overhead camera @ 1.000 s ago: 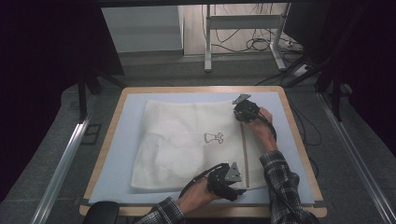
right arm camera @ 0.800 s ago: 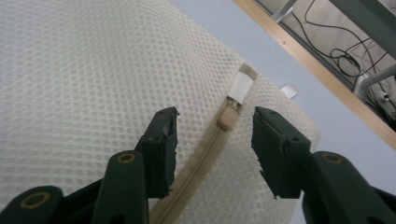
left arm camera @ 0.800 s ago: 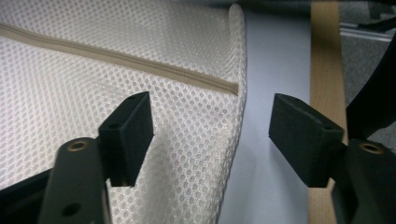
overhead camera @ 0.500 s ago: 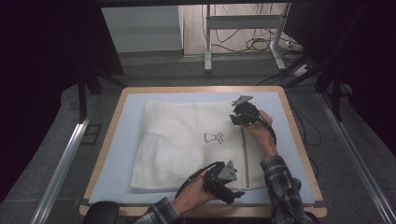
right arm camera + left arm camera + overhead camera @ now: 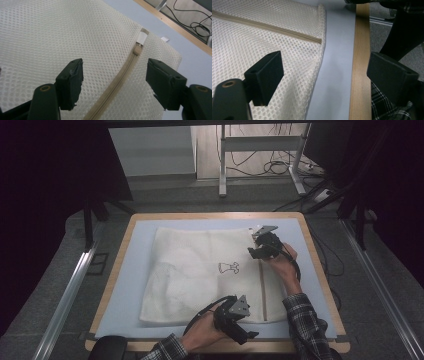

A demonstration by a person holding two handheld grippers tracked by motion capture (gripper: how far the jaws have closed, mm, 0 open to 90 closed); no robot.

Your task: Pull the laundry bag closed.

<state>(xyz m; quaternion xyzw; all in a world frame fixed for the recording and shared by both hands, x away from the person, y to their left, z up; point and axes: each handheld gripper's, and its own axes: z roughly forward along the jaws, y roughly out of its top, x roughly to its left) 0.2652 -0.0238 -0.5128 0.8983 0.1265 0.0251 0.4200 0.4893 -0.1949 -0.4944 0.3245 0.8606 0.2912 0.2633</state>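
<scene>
Both grippers have just been opening: compared with the earlier pictures, the left gripper now sits released over the near right corner of the mesh bag, and the right gripper has lifted slightly off the far end of the zipper, its jaws also spread. Nothing lies pinched between either pair of jaws.

The cream mesh bag rests flat on a pale blue mat that covers the wooden table. A small dark print marks the middle of the bag. The zipper runs along the right side of the bag, from far to near. In the right gripper view, the zipper pull sits near the far end of the zipper, just beside a white label, between and beyond the open jaws. In the left gripper view, one jaw hovers over the mesh and the other over the wooden table edge, with the person's plaid sleeve below.

Risks, as a judgement: with both grippers released, the light bag is free to slide on the smooth mat. If the right gripper closes on the small pull without the left pinning the fabric, the bag could bunch or drag instead of unzipping. The jaws could also snag the open mesh or miss the pull altogether.
</scene>
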